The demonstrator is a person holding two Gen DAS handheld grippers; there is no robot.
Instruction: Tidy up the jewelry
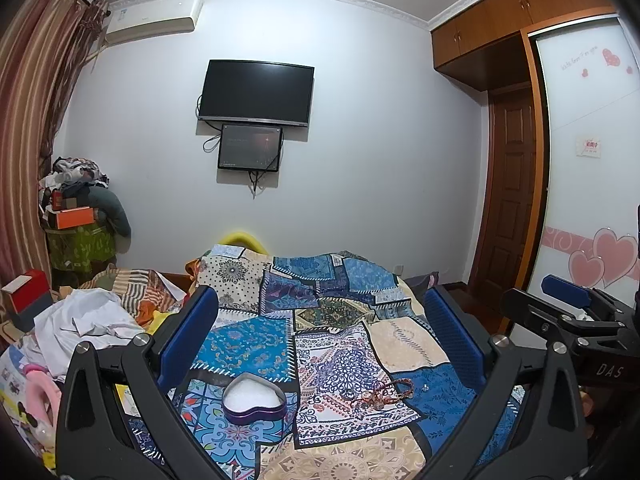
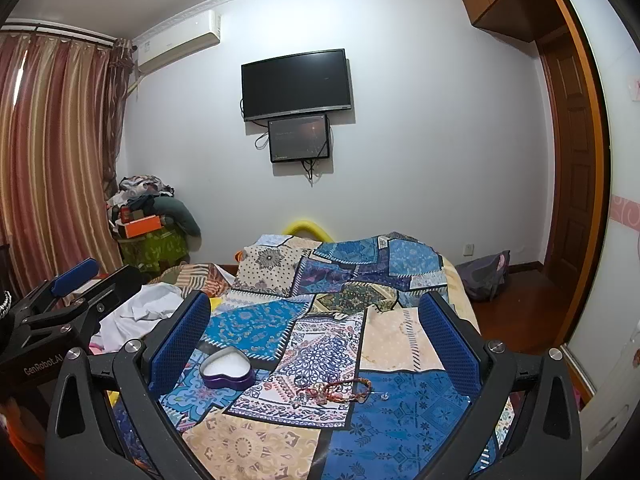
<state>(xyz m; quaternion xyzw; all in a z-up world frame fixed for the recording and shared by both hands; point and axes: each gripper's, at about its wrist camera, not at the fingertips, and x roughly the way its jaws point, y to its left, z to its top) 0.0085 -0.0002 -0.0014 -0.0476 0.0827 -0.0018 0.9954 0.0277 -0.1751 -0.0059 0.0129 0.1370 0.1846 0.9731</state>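
A purple heart-shaped box point(image 1: 254, 399) with a white lining lies open on the patchwork bedspread point(image 1: 404, 344); it also shows in the right wrist view point(image 2: 227, 368). To its right lies a small heap of jewelry: a braided red bracelet point(image 1: 394, 388) with beads, and a small stud point(image 1: 425, 387). The heap also shows in the right wrist view point(image 2: 334, 390). My left gripper point(image 1: 320, 336) is open and empty, held above the box and jewelry. My right gripper point(image 2: 316, 328) is open and empty above the same spot.
White clothes point(image 1: 86, 320) and a red box point(image 1: 28, 290) lie left of the bedspread. A TV point(image 1: 256, 92) hangs on the far wall. A wardrobe point(image 1: 584, 160) and door stand to the right. A clothes pile point(image 2: 152, 216) sits in the far left corner.
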